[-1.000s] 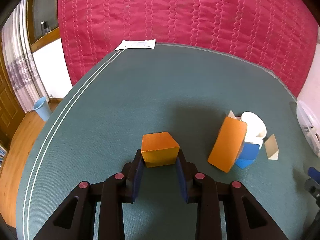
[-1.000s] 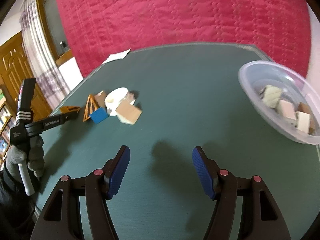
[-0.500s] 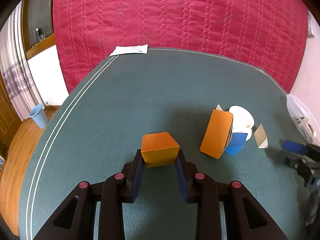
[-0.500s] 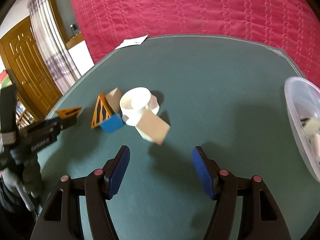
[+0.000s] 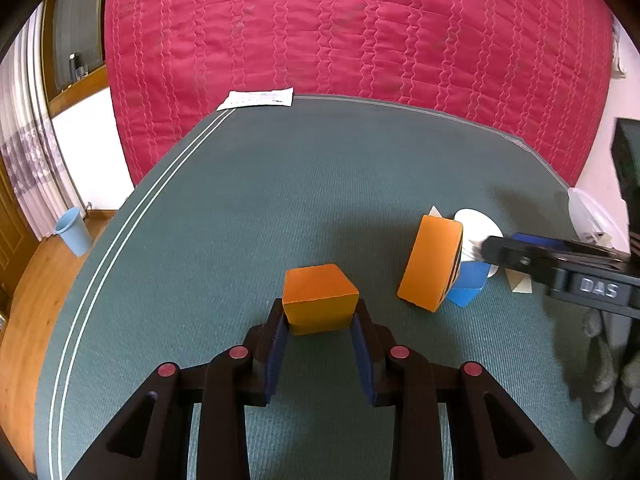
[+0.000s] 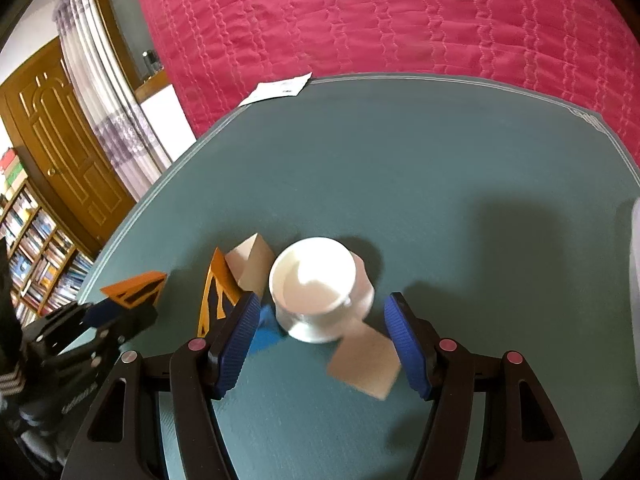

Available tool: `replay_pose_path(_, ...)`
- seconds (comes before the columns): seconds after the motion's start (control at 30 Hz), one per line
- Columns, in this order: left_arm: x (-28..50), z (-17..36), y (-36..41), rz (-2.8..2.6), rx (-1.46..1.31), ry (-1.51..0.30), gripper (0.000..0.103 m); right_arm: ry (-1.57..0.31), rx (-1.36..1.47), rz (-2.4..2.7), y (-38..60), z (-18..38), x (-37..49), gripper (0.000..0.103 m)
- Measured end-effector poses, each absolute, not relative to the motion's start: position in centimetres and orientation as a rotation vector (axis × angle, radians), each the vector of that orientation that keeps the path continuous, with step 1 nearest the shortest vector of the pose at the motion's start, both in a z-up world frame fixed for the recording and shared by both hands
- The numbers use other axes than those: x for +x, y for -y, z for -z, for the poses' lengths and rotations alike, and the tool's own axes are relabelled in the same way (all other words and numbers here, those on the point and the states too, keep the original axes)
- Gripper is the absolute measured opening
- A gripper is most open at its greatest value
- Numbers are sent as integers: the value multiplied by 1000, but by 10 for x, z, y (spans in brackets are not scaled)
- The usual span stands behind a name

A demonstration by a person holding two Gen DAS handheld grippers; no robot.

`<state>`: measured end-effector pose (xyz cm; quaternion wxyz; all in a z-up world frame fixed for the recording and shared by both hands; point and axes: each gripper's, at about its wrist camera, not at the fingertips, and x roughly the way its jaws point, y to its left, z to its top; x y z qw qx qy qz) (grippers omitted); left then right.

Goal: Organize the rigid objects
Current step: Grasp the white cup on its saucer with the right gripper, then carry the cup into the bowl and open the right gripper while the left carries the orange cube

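Note:
My left gripper [image 5: 320, 320] is shut on an orange block [image 5: 319, 298], held above the green table. To its right stands an orange arch block [image 5: 430, 262], with a blue block [image 5: 468, 294] and a white cup [image 5: 478, 224] behind it. My right gripper [image 6: 324, 332] is open and empty, its blue pads on either side of the white cup [image 6: 314, 298]. A tan block [image 6: 364, 362] lies just below the cup, between the pads. Another tan block [image 6: 250, 266], the orange arch block [image 6: 216, 294] and the blue block [image 6: 266, 336] lie left of the cup.
The left gripper with its orange block [image 6: 134, 288] shows at the left of the right wrist view. A clear plastic bowl [image 5: 592, 216] stands at the table's right edge. A white paper [image 5: 256, 99] lies at the far edge. A red quilt hangs behind.
My right gripper has moved forward and left to the pile, so the white cup now lies between its open pads. My left gripper still holds the orange block, barely moved.

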<state>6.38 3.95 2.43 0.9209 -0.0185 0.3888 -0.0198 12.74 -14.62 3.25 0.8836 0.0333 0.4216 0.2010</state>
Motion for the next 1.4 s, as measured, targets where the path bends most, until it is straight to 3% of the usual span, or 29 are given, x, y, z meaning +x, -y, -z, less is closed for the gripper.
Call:
replay_pose_path(0.23,62,-25,-40,43,-46,-798,33,-880,1,-387,132,-25,138,66)
replay_pose_path(0.37,62,-25,-42,35,-53,-798,33,-864,-30,-388,127,-26,135,53)
replay_pose_path(0.9,60,-28,-60,-23,-101,-787,33,-809,-46,-572,111,-45,78,53)
replay_pose_path(1.4,57,-32,-54,-8,-85,-775,33,-790,70,-446,175,-44,74,53)
